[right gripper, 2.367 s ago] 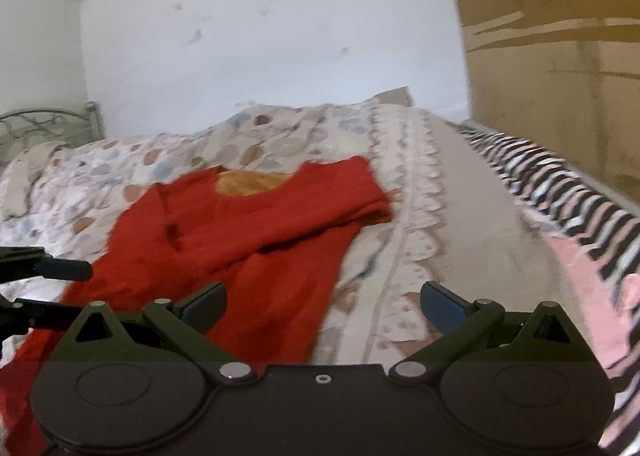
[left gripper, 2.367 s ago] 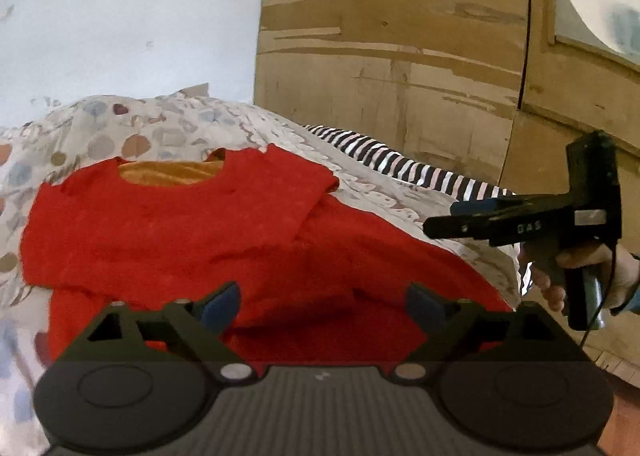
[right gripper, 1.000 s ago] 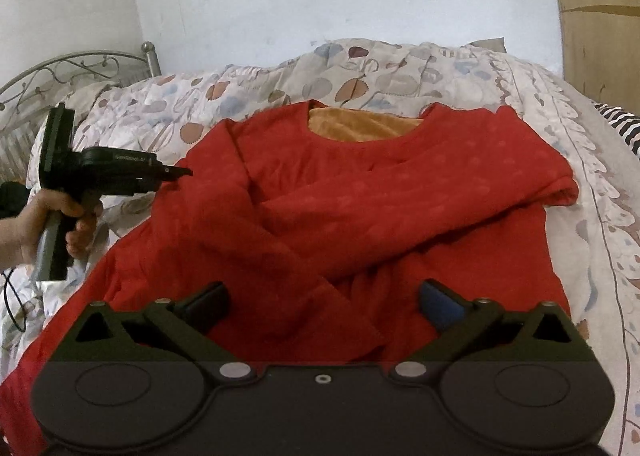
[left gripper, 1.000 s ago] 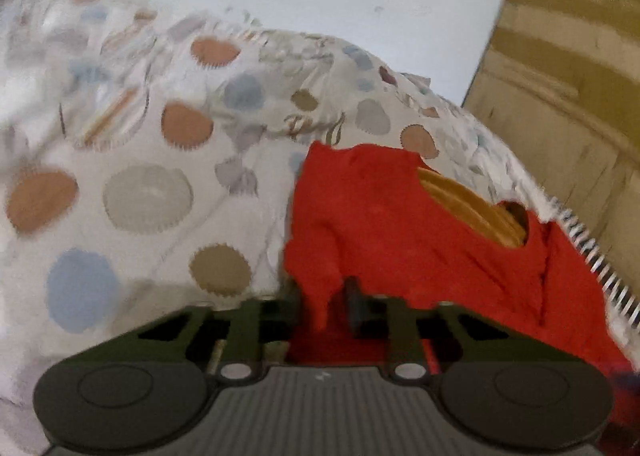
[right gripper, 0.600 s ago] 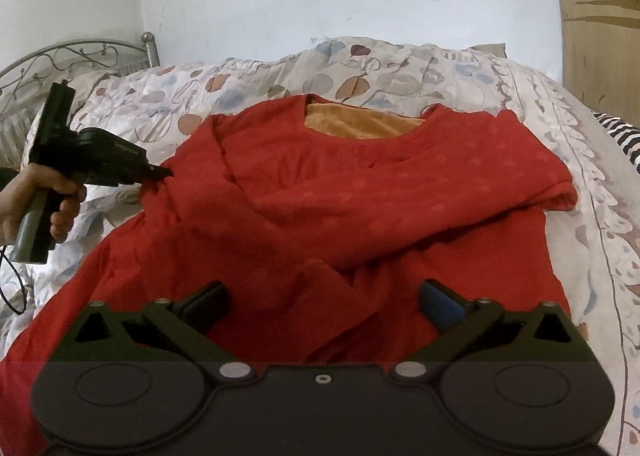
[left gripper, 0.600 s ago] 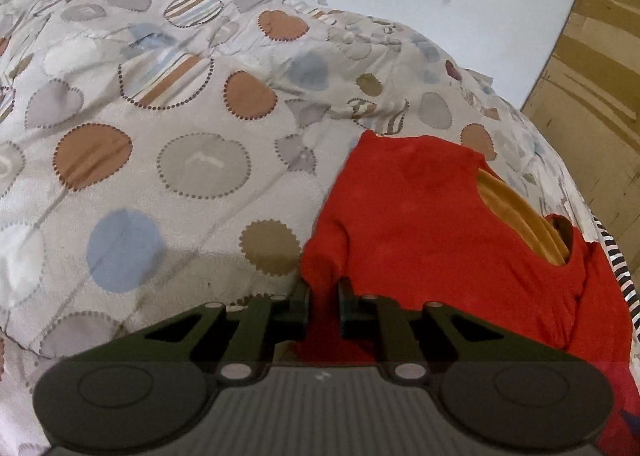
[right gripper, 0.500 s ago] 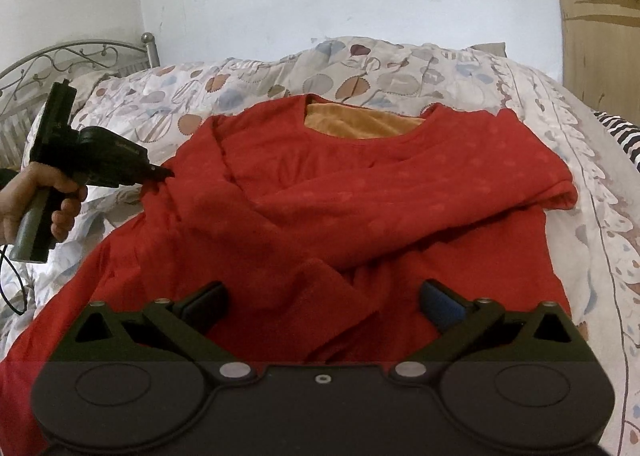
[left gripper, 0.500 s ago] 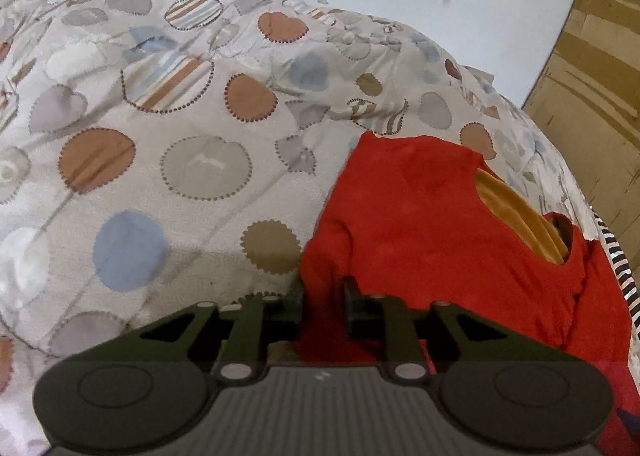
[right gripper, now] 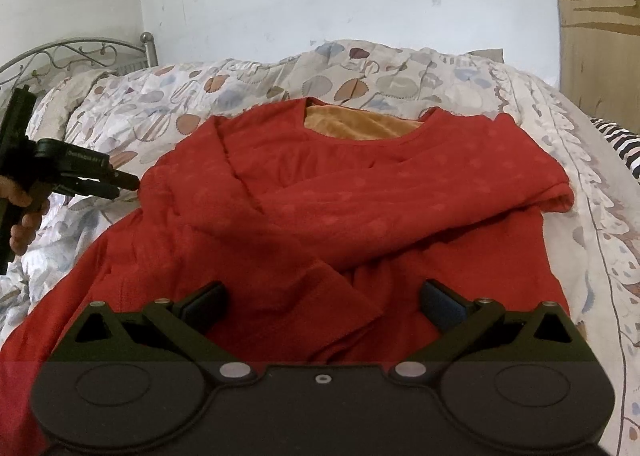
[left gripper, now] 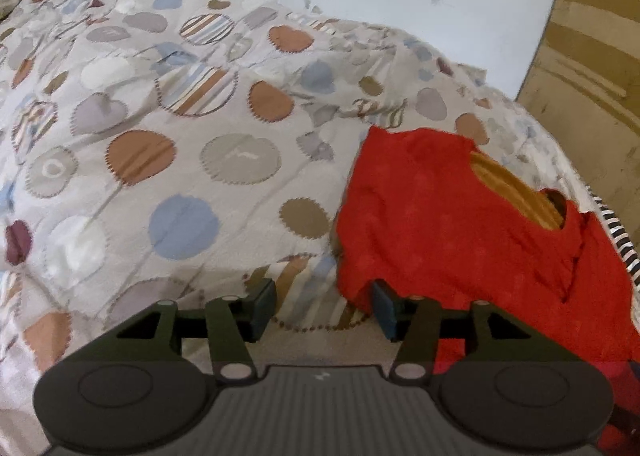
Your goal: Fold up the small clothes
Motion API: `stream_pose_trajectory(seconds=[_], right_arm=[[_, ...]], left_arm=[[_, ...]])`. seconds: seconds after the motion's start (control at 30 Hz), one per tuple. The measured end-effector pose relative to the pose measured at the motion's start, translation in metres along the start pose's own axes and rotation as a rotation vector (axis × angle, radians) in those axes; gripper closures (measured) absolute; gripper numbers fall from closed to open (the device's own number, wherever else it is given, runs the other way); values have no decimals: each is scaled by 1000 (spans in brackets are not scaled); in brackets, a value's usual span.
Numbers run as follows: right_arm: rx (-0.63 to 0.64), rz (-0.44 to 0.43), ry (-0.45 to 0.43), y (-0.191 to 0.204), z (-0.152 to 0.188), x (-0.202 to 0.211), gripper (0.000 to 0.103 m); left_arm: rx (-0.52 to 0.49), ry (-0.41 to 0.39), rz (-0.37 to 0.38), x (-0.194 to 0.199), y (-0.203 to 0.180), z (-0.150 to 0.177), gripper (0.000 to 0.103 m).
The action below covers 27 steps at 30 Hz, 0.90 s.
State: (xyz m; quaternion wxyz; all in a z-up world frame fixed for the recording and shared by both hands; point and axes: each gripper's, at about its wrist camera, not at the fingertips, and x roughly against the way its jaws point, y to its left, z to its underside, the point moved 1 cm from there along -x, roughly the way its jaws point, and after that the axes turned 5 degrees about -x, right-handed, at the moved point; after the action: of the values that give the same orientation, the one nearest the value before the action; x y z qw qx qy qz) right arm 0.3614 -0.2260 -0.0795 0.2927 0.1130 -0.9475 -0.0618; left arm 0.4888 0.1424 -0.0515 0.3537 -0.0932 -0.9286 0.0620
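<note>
Left wrist view: left gripper (left gripper: 324, 306) jaws apart, gripping nothing, red garment (left gripper: 460, 223) edge just beside its right finger. Right gripper (right gripper: 322, 306) spread wide above the garment, lying on the patterned quilt (left gripper: 160, 135).

Home bedroom: patterned quilt (left gripper: 168, 143) over bed, metal headboard (right gripper: 80, 51), plain wall.

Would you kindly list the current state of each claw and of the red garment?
Left claw: open, empty, at the garment's edge.
Right claw: open, empty, over the garment.
Red garment: flat on the quilt, sleeves folded across the front, not yet fully folded.
</note>
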Motion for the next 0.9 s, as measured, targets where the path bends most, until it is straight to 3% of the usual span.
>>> stream_pose_trajectory(seconds=[0.07,0.1,0.13,0.17,0.23,0.37,0.5,0.57,0.7,0.77,0.83,0.9], right_arm=[[5,4,0,1,0,0,0],[5,4,-1,1,0,0,0],[4,3,-2,1,0,0,0],[4,3,-2,1,1,0,0],[3,2,-2,1,1,0,0],[3,2,-2,1,0,0,0],[13,8,-3,2,1,0,0],[18,10,-4,3,1,1,0],[-8,-25,-29,-2,-1,8,0],[-49,-66,-53,-7,-2,19,0],[-106,-96,-88,-15,-1,37,0],[-145,-85,-107,-23,6,56,0]], left_arm=[[6,-28,42,-5,-1,-3,46],[20,-38,66,-8,0,-4,56],[38,-41,95,-12,1,-5,78],[49,-34,108,-16,1,-6,87],[36,-22,56,-20,-3,-6,96],[-78,-61,-44,-12,-15,-6,100],[-87,-53,-25,-16,-15,-1,100],[-37,-69,-5,-11,-9,-1,99],[52,-71,44,8,6,2,93],[22,-85,42,25,7,8,76],[-20,-103,47,48,5,20,34],[-49,-123,72,72,-1,34,25]])
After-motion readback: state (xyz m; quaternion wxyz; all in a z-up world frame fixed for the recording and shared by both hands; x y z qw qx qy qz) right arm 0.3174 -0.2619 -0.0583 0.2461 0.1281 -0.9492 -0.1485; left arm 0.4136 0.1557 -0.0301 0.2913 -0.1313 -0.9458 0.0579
